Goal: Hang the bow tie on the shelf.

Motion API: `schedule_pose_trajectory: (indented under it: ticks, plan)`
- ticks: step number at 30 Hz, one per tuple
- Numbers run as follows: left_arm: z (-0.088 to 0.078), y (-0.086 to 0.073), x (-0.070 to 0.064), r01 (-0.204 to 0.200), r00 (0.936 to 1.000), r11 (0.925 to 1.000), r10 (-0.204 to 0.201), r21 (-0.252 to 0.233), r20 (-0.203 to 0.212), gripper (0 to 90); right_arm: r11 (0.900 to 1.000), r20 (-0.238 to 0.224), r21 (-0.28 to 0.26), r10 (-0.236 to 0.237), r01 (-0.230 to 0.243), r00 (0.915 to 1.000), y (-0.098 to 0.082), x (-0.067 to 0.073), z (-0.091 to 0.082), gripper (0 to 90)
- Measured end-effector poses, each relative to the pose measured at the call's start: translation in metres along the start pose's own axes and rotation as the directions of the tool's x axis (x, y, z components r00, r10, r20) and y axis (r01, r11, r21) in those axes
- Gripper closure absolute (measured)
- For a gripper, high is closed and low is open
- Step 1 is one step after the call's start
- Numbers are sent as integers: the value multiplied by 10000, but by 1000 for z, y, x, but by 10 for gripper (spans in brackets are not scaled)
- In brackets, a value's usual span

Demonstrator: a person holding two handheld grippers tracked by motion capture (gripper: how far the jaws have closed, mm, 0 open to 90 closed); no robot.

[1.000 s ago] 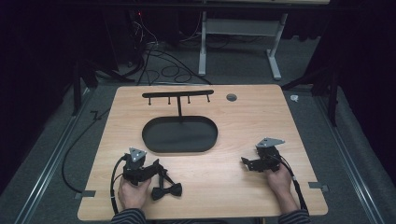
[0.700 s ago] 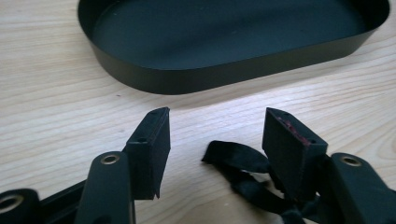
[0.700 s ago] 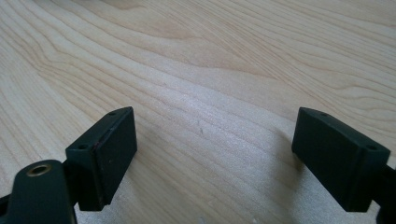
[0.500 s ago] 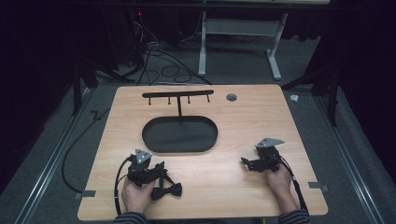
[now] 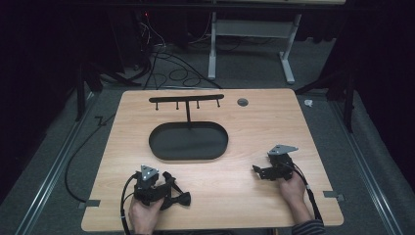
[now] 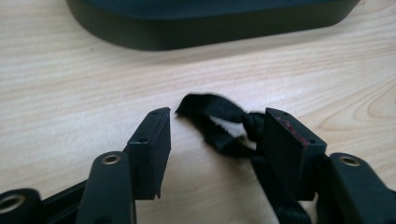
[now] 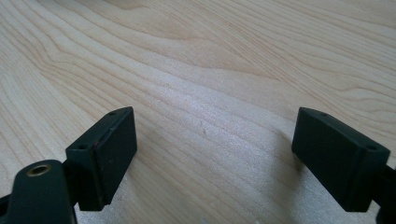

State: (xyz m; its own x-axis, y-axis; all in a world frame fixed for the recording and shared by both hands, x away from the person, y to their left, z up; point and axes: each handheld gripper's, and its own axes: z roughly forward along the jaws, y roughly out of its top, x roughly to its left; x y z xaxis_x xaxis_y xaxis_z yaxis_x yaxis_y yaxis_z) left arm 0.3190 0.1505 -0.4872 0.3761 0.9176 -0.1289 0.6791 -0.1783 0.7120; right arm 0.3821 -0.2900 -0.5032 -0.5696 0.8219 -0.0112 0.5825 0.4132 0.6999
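While its jaws stood apart, the left gripper (image 6: 212,135) straddled a black bow tie (image 6: 219,123) lying on the wooden table (image 5: 254,122), apparently poised to pinch its knot. Beyond lay a black oval tray (image 5: 188,142) under a hook rack (image 5: 186,100). Well apart, the right gripper (image 7: 215,154) rested wide open over bare wood.
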Motion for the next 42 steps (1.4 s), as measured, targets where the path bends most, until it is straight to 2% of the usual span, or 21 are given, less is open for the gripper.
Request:
schedule_pose_trajectory:
  ticks: [7,8,10,11,13,14,17,22,25,26,30,39,42]
  plan:
    - [2,-5,1,-108,9997,9996,114,278,-222,498,10000,1,2,-5,5,10000,0,0,0,149]
    - [5,-5,-1,-307,9991,9986,319,428,-273,514,10000,-3,-1,-1,1,10000,0,0,0,149]
    - [6,-5,-2,-401,9987,9980,417,491,-309,527,10000,1,3,-7,7,10000,0,0,0,149]
    - [8,-5,-4,-667,9967,9966,688,488,-442,561,10000,-1,0,-6,6,10000,0,0,0,149]
    - [8,-4,-5,-779,9957,9955,804,533,-463,584,10000,-1,-4,-4,4,10000,0,0,0,149]
    - [9,-3,-7,-993,9929,9934,1027,574,-595,639,10000,-4,0,2,-2,10000,0,0,0,149]
    - [9,-2,-9,-1201,9912,9907,1233,631,-482,738,10000,-2,1,0,0,10000,0,0,0,149]
    - [11,0,-10,-1310,9903,9890,1338,681,-378,872,10000,-3,-1,-3,3,10000,0,0,0,149]
    - [11,0,-9,-1290,9908,9893,1314,682,-322,884,10000,-4,-1,-1,1,10000,0,0,0,149]
    - [11,0,-7,-1141,9932,9913,1155,661,-176,886,10000,1,2,-8,8,10000,0,0,0,149]
    - [10,2,-5,-1042,9945,9929,1046,569,-38,889,10000,2,0,-8,8,10000,0,0,0,149]
    - [-9,24,-14,-1478,9884,9887,1486,-241,320,889,10000,2,2,-4,4,10000,0,0,0,150]
    - [-17,33,-19,-1678,9845,9842,1702,-561,419,888,10000,6,1,-9,9,10000,0,0,0,150]
